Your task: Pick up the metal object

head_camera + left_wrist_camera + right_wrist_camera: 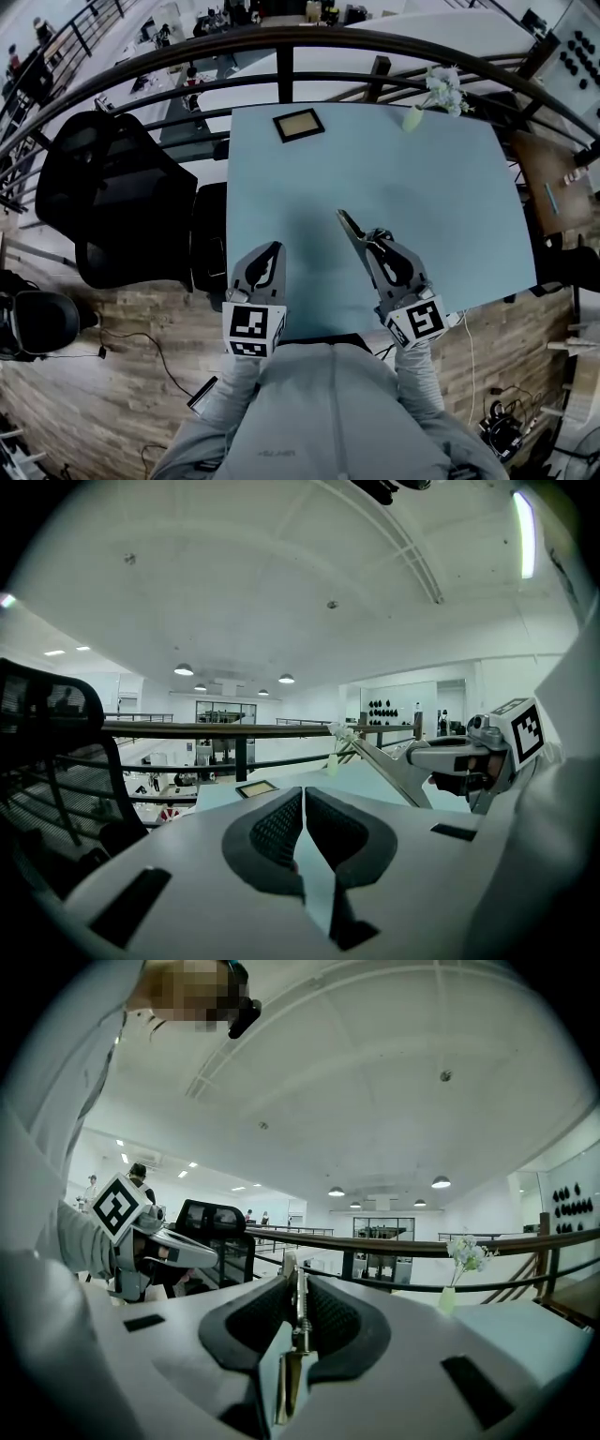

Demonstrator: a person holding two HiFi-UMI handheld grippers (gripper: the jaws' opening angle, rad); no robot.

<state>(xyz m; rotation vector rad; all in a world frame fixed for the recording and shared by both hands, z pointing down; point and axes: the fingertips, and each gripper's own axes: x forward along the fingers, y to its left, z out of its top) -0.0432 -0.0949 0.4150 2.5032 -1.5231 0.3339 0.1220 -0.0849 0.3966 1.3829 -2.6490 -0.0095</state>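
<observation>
In the head view a slim metal object (351, 227) juts forward from my right gripper (372, 246), which is shut on it above the near part of the pale blue table (450, 187). The right gripper view shows that metal object (300, 1309) clamped edge-on between the dark pads, my right gripper (298, 1283) pointing roughly level over the table. My left gripper (272, 251) hovers to its left, about level with it, its jaws shut and holding nothing. In the left gripper view the pads of my left gripper (303, 799) meet at their tips, and the metal object (361, 747) shows at the right.
A small framed picture (298, 124) lies at the table's far edge. A vase of pale flowers (436, 94) stands at the far right corner. A black office chair (112, 187) is left of the table, a dark railing (281, 42) runs behind it, and a wooden side table (548, 183) is on the right.
</observation>
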